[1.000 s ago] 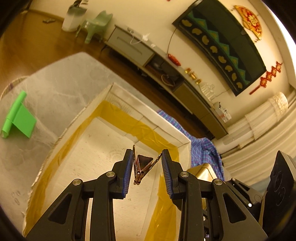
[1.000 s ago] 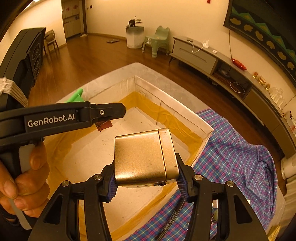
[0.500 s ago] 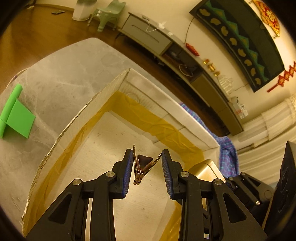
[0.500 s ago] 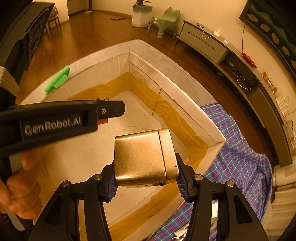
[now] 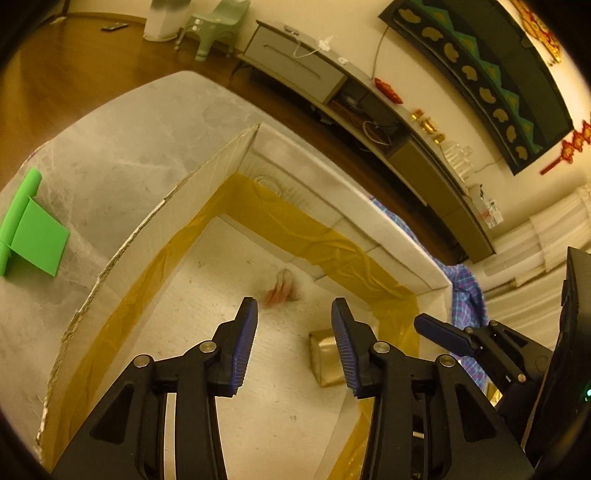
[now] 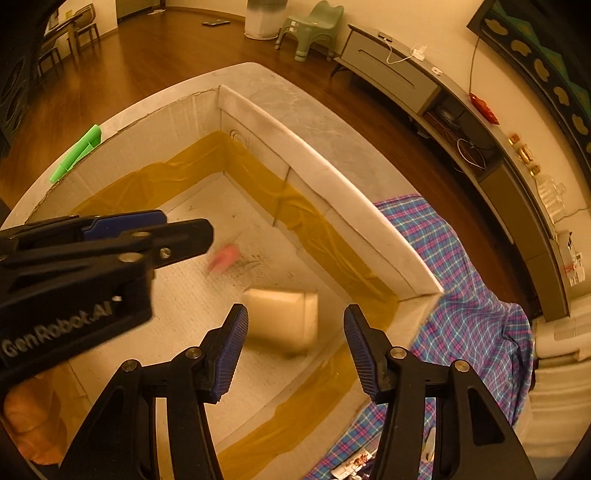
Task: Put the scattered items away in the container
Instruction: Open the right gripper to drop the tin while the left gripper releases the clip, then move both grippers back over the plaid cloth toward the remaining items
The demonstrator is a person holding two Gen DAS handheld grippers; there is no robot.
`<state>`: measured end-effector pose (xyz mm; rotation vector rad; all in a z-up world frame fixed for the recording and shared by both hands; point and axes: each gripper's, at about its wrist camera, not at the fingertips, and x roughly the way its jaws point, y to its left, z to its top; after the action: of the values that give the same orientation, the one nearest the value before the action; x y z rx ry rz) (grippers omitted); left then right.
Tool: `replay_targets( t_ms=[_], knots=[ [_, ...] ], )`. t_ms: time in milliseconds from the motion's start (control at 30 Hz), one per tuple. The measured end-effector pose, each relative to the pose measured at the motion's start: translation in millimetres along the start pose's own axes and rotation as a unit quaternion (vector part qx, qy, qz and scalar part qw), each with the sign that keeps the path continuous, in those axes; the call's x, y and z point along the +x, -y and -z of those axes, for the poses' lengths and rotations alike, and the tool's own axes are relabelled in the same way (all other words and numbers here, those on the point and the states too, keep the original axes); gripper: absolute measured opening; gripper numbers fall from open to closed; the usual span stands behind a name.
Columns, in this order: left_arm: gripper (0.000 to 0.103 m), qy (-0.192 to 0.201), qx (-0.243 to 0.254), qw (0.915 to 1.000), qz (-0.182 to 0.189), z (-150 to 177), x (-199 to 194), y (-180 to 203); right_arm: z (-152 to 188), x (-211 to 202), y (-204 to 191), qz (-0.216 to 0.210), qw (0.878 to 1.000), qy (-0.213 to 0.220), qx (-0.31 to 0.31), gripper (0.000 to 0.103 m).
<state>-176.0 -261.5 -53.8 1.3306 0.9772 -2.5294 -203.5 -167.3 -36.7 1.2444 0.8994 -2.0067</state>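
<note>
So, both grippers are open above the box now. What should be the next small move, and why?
Probably lift the left gripper out of the box and turn it toward the green folded piece on the table. Both grippers are empty: the gold case and the small pink item are already inside, blurred. The right gripper could turn toward the plaid cloth.

A home — a living room, by the look of it. A wooden floor (image 6: 155, 55) runs back to a long low media cabinet (image 6: 399, 77) against a cream wall, with cables trailing over it and small gold ornaments (image 5: 428, 123) along its top. A child's pale green plastic chair (image 6: 314, 27) stands by what may be a white planter — its top is cut off. Red festive hangings (image 5: 570, 144) decorate the wall, pale curtains (image 5: 535, 258) hang at one side, and dining chairs (image 6: 70, 37) stand in the far corner.
</note>
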Motion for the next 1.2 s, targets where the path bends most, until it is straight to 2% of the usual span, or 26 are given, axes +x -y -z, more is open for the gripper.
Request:
replay_targets(
  t_ms=[267,500,967,1200],
  knots=[
    [0.044,0.023,0.023,0.9995,0.0,2.0,-27.6,4.7,18.6,-25.1,-2.5,0.001,1.0,0.008,-0.001,0.059],
    [0.044,0.036,0.073,0.9963,-0.028,20.1,-44.4,18.4,32.3,-43.9,-3.4,-0.022,1.0,0.013,0.011,0.06],
    [0.045,0.095,0.168,0.9783,-0.077,68.8,-101.4,44.9,68.7,-90.6,-21.4,-0.039,0.998,0.04,0.01,0.066],
    [0.045,0.113,0.18,0.9738,-0.082,83.0,-120.3,47.7,89.1,-116.4,-26.9,-0.044,0.996,0.08,0.015,0.067]
  ],
)
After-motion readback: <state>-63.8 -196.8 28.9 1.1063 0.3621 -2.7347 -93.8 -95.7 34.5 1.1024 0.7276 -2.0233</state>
